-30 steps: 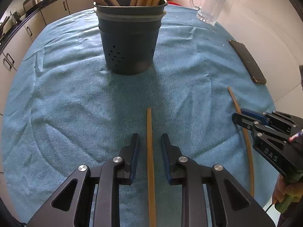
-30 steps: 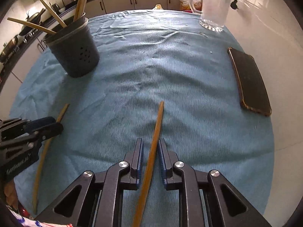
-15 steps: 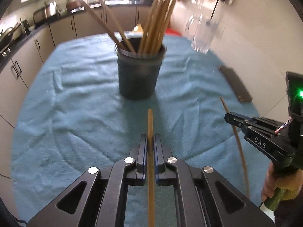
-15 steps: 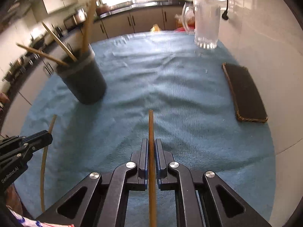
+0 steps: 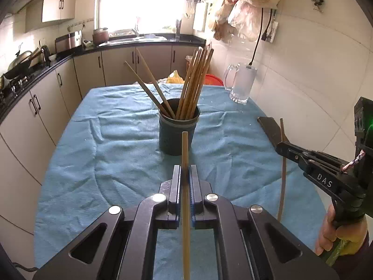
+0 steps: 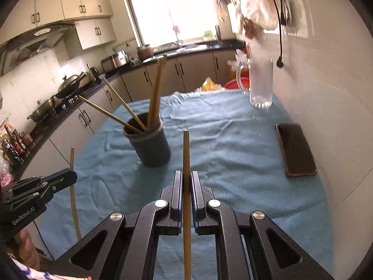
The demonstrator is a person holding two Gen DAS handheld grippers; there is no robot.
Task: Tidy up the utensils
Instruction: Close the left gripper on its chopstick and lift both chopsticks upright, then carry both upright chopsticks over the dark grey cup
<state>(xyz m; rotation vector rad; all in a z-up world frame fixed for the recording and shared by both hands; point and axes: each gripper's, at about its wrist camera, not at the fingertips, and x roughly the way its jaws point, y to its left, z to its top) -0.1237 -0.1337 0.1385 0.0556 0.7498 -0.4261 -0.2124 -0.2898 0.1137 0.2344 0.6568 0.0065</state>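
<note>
Holding one chopstick per gripper: we log the left gripper (image 5: 185,175) pinching the left chopstick (image 5: 185,154), the right gripper (image 6: 185,182) pinching the right chopstick (image 6: 185,158). A second ago both sticks lay on the blue cloth (image 5: 116,163) between spread jaws; now both are clamped and lifted clear. Holder (image 5: 178,130) stands at twelve o'clock, already stocked. Both hands tilt downward, tips forward, so delivery looks next.

White letters "DAS" are printed on the side of the black right gripper (image 5: 281,147), seen from the left wrist camera. White lettering "GenRobot.AI" runs along the side of the black left gripper (image 6: 70,177), seen from the right wrist camera. No other text is legible.
</note>
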